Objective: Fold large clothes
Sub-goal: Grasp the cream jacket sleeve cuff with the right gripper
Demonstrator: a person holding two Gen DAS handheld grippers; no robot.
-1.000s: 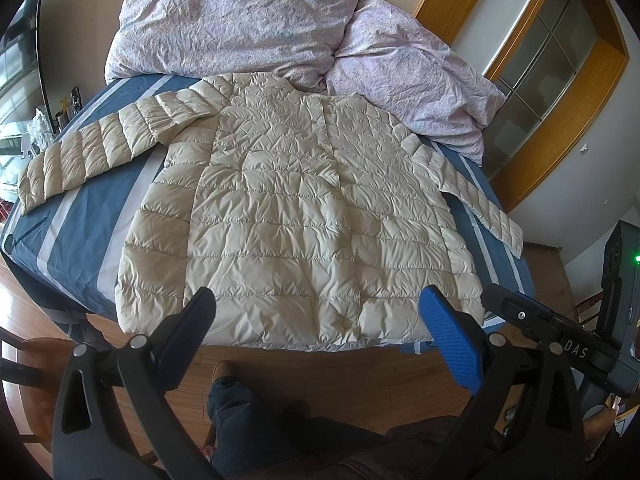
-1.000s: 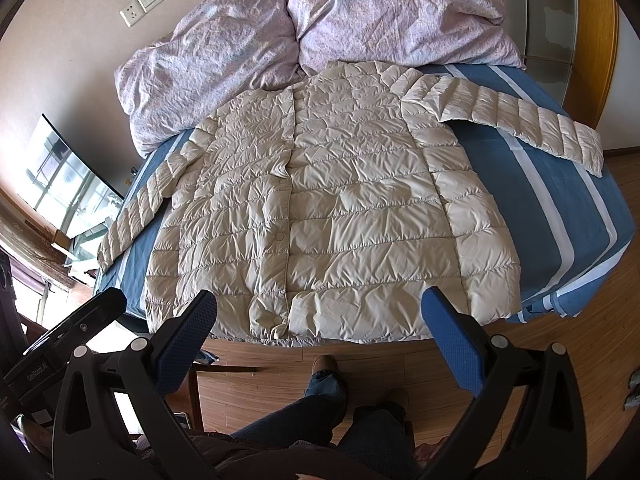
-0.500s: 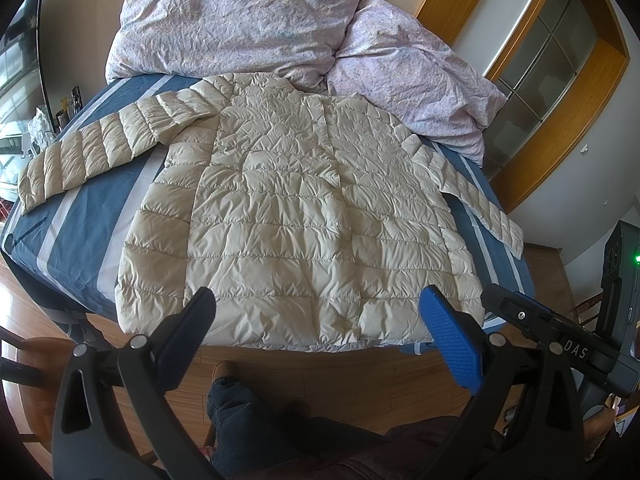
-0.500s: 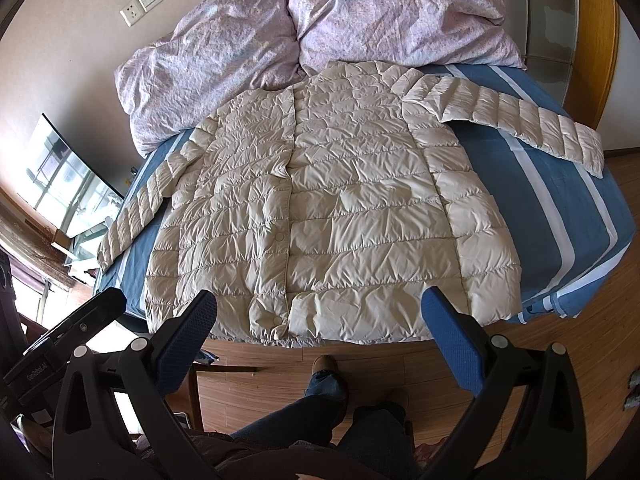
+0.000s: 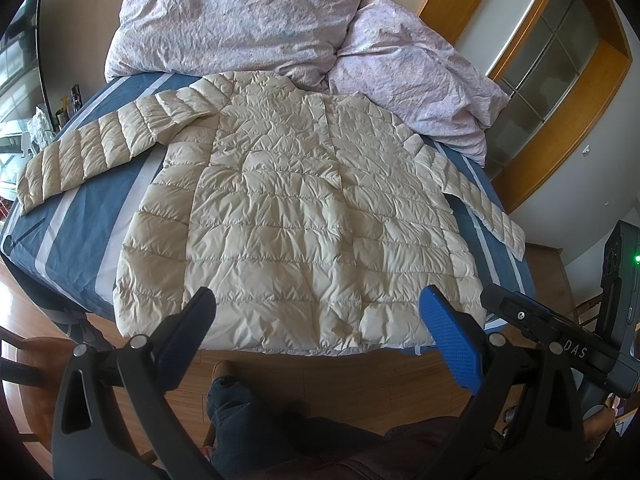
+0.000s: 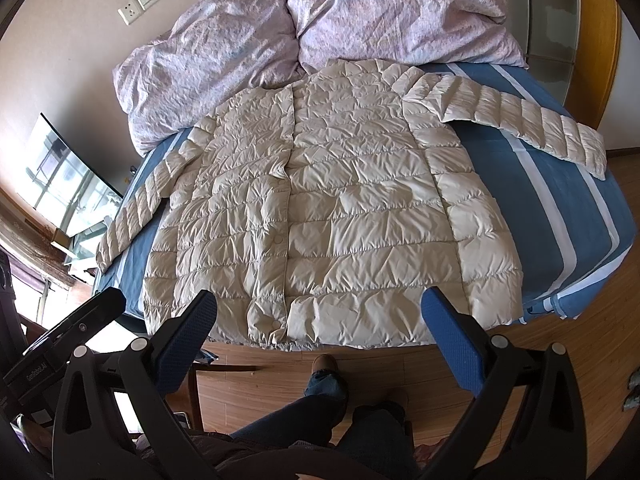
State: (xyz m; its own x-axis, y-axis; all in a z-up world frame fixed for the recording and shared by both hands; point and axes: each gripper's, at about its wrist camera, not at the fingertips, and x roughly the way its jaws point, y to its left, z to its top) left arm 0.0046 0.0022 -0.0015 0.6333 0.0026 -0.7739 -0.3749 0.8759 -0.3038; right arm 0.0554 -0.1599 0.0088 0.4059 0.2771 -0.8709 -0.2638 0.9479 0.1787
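A cream quilted puffer jacket point(image 5: 296, 216) lies flat on the bed, front up, both sleeves spread out to the sides. It also shows in the right wrist view point(image 6: 332, 208). Its hem hangs at the bed's near edge. My left gripper point(image 5: 316, 320) is open and empty, held above the floor just short of the hem. My right gripper point(image 6: 320, 316) is open and empty, also just short of the hem. The right gripper's body shows at the right of the left wrist view.
The bed has a blue sheet with white stripes point(image 5: 80, 232). Two lilac pillows point(image 5: 240, 20) lie at the head. The person's legs and wood floor point(image 6: 320, 384) are below the grippers. A wooden-framed glass door point(image 5: 560, 80) stands to the right of the bed.
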